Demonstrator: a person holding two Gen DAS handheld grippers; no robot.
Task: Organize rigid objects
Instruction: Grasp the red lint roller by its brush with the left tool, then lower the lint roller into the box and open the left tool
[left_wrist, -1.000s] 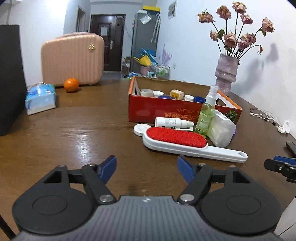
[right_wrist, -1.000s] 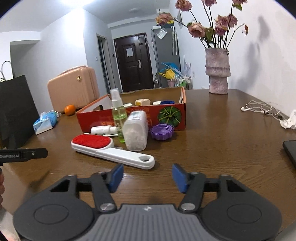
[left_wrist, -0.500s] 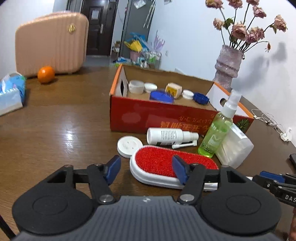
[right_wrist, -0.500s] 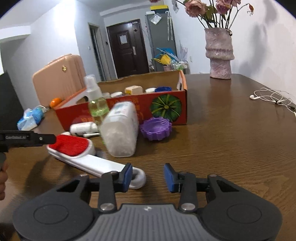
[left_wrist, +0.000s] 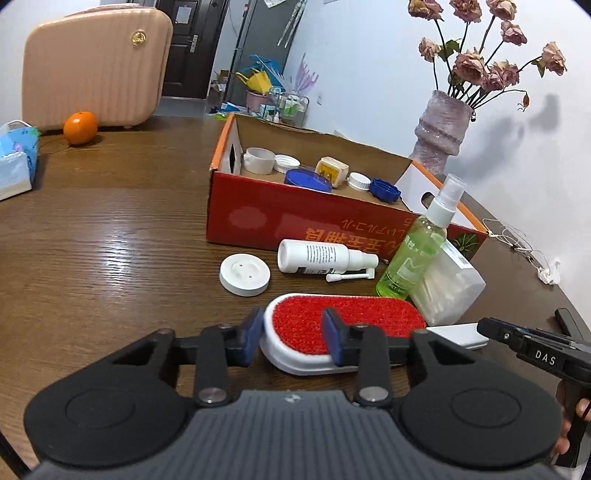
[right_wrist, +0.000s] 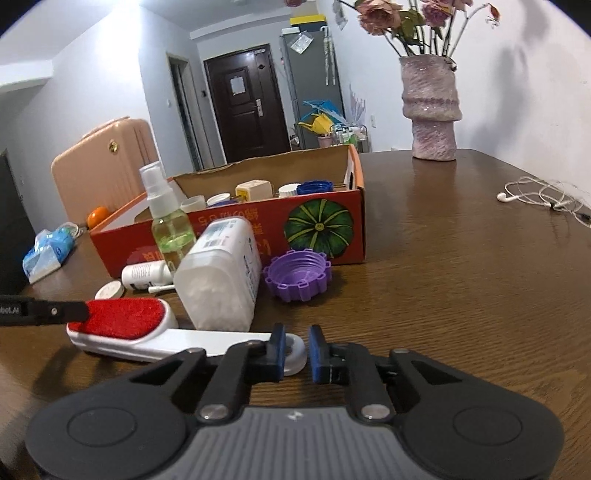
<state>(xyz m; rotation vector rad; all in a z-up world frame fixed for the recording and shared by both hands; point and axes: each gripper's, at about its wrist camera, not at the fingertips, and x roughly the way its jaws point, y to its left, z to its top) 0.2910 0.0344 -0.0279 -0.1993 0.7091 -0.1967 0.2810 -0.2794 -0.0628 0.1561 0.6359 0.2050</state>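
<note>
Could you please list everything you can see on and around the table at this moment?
Lint brush: 1, red pad on white body, front of table, both grippers at it.
Spray bottle: 1, green, upright beside the brush.
Cotton swab box: 1, clear, behind the brush.
Nasal spray bottle: 1, white, lying before the box.
Round cap: 1, white, on table.
Purple lid: 1, by the box corner.
Cardboard box: 1, red, holding caps and lids.
Vase: 1, pink, with dried flowers.
Orange: 1, by the pink suitcase.
Tissue pack: 1, blue.
Earphones: 1, white.
Left gripper: open around the brush head.
Right gripper: open around the handle end.
</note>
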